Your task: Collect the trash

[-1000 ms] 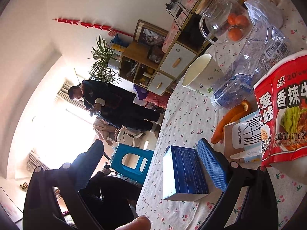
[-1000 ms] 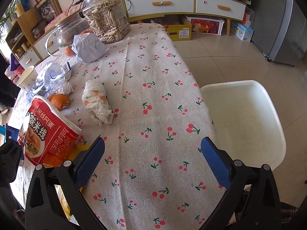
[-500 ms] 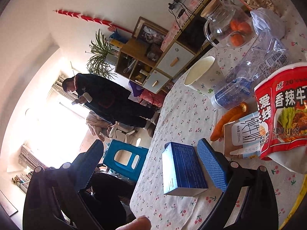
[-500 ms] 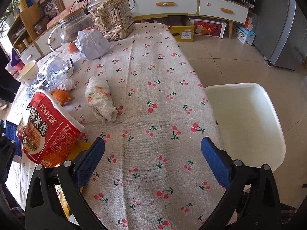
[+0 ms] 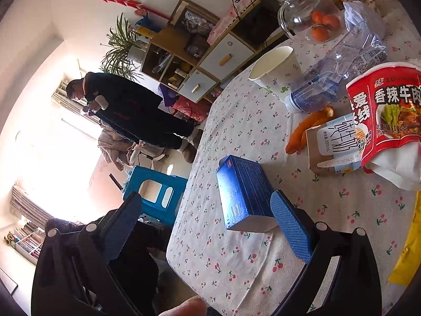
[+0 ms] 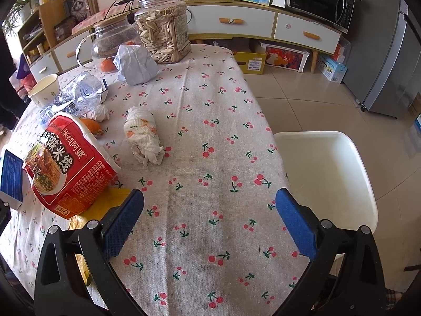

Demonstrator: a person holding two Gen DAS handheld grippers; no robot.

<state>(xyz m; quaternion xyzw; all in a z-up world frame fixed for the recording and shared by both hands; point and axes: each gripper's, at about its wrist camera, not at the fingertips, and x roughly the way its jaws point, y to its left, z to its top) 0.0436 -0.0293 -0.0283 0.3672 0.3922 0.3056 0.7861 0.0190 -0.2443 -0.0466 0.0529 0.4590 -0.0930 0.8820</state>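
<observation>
Eyeballing the trash: it's scattered over the bench (image 6: pixel 200 121), so I'll place everything off the red noodle tub (image 6: pixel 67 163), which lies tipped on its side.
Left claw (image 5: pixel 208 221): spread wide, empty, its right pad just beside the blue box (image 5: pixel 243 192). That box sits apart from the tub, toward the bench edge.
Right claw (image 6: pixel 209 216): also wide, holding nothing, hovering over bare cloth on the white chair (image 6: pixel 326 173) side of the tub.
Noodle tub: looks like thin paper or foam, light and crushable. I'd pinch the rim, gently.
Blue box: stiff cardboard, probably light. Take it across the narrow faces.
Tissue wad (image 6: pixel 143 134): just beside the tub on the chair side, soft and squashy. Grab the middle, anywhere works.
Milk carton (image 5: pixel 332 144): touching the tub, flat on the cloth, likely empty. Squeeze its sides.
Crushed bottle (image 5: pixel 339 71): beyond the tub, slippery thin plastic that will flex. Go for the neck near the cap.
Orange peel (image 5: pixel 305 129): between bottle and carton, limp.
Yellow wrapper (image 6: pixel 105 205): partly under the tub, flimsy and flat, awkward to pick up.
</observation>
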